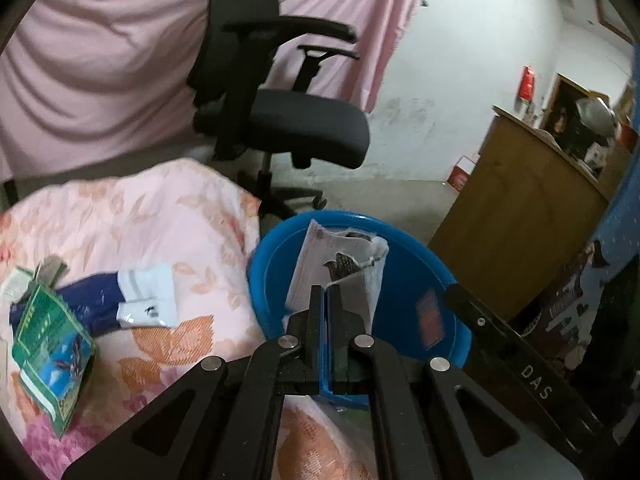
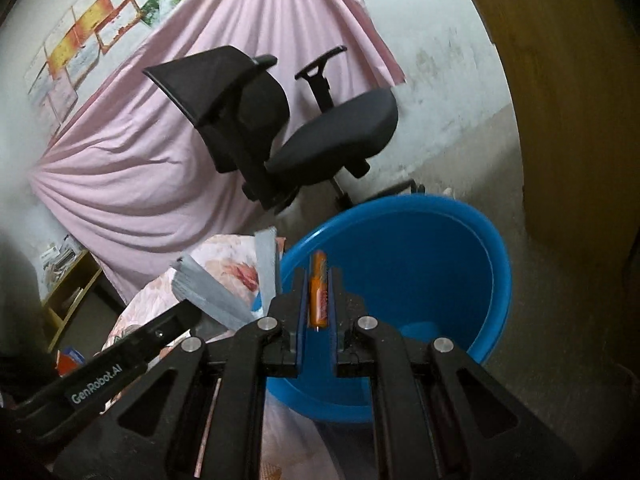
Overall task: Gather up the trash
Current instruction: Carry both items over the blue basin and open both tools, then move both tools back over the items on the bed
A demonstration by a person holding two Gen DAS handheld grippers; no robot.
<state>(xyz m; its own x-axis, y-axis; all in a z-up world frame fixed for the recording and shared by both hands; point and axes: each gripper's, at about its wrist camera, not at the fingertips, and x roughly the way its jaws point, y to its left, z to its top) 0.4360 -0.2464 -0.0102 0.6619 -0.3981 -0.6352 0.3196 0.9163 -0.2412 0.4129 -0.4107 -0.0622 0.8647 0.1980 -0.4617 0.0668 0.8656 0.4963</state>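
Black linkage arms fill the foreground of both wrist views. Left gripper (image 1: 325, 292): its jaws are pressed together on a crumpled whitish wrapper (image 1: 340, 268), which hangs over the blue basin (image 1: 400, 248). Right gripper (image 2: 319, 280): its jaws stand slightly apart with a slim orange wrapper (image 2: 319, 288) between them, above the same basin's bowl; whether the pads still press on it cannot be told.

Both hands appear to be at the drop-off step, each carrying a piece of trash over the basin. The next move calls for spreading each pair of jaws so the pieces fall inside the rim, not onto the floor.

On the flowered bed (image 1: 168, 216) beside the basin, a green packet (image 1: 52, 344) and a blue-and-white wrapper (image 1: 120, 300) remain to be collected. Beyond stand an office chair (image 1: 280, 112) and a pink curtain (image 1: 100, 60).
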